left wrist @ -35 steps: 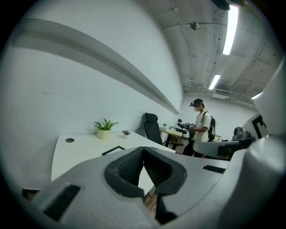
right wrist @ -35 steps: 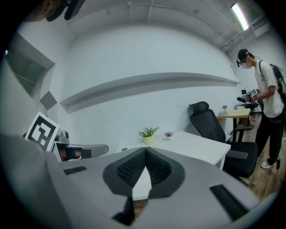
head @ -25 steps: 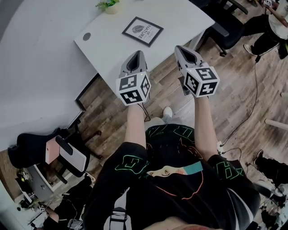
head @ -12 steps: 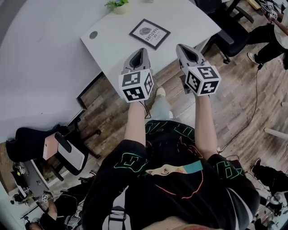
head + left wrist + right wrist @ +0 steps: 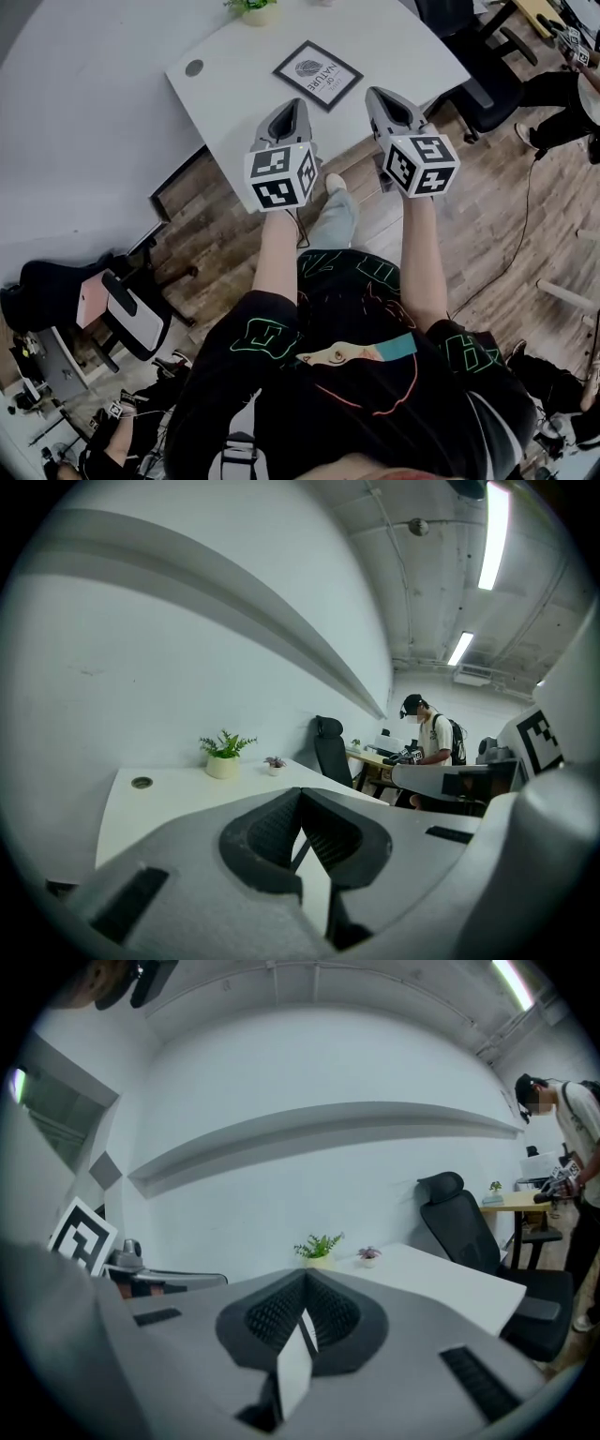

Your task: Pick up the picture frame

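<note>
On desk (image 5: 246, 105), picture frame (image 5: 318, 74), potted plant (image 5: 223, 757)

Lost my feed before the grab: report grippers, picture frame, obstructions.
Left gripper shut, empty; right gripper shut, empty. Picture frame flat on desk, untouched, ahead of both. Potted plant at far edge, off the path.

White desk (image 5: 234, 103) with a round cable grommet (image 5: 194, 67), potted green plant (image 5: 223, 755) by the wall, tiny flowering pot (image 5: 274, 763) just beside it, black office chair (image 5: 455, 1218), wood-plank floor (image 5: 487, 216), ceiling strip light (image 5: 494, 522)
</note>
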`<control>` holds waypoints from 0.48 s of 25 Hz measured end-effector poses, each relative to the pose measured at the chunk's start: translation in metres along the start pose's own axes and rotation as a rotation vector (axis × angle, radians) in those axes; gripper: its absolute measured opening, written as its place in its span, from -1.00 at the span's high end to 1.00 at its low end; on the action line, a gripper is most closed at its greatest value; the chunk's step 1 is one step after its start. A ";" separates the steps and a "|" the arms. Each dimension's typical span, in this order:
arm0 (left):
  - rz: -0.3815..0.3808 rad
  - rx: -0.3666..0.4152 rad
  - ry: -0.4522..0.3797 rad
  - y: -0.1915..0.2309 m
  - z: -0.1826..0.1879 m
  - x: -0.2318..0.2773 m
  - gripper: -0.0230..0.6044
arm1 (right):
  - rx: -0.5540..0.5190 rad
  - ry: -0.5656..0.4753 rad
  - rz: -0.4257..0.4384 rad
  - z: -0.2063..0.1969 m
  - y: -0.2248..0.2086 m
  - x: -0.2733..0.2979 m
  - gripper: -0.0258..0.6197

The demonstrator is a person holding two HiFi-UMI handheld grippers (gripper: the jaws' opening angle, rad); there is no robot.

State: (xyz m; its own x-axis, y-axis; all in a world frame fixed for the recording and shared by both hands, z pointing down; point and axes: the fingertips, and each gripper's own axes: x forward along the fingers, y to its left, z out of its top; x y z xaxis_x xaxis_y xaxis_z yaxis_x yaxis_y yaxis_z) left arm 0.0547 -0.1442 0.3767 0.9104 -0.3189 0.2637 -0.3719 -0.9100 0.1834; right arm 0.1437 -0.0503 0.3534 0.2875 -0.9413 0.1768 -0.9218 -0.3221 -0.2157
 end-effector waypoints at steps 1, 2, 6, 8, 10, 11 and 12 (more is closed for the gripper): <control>0.002 -0.008 0.009 0.002 -0.003 0.004 0.93 | -0.002 0.009 0.008 -0.002 0.000 0.006 0.91; 0.006 -0.016 0.018 0.004 -0.007 0.008 0.93 | -0.004 0.021 0.017 -0.005 0.000 0.011 0.91; 0.024 -0.041 0.049 0.013 -0.016 0.031 0.93 | -0.011 0.051 0.025 -0.013 -0.010 0.031 0.91; 0.028 -0.048 0.062 0.016 -0.019 0.045 0.93 | -0.011 0.051 0.011 -0.015 -0.021 0.041 0.91; 0.029 -0.052 0.078 0.017 -0.025 0.058 0.93 | -0.001 0.058 0.004 -0.018 -0.032 0.050 0.91; 0.031 -0.055 0.088 0.018 -0.028 0.064 0.93 | 0.006 0.064 0.003 -0.020 -0.037 0.055 0.91; 0.033 -0.059 0.098 0.019 -0.031 0.069 0.93 | 0.013 0.072 0.003 -0.022 -0.041 0.060 0.91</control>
State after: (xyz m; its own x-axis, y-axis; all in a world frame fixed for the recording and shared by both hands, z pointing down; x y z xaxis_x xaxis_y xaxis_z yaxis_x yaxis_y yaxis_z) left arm 0.1052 -0.1757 0.4276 0.8765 -0.3182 0.3613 -0.4139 -0.8814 0.2279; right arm 0.1933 -0.0912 0.3940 0.2652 -0.9327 0.2443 -0.9191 -0.3212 -0.2283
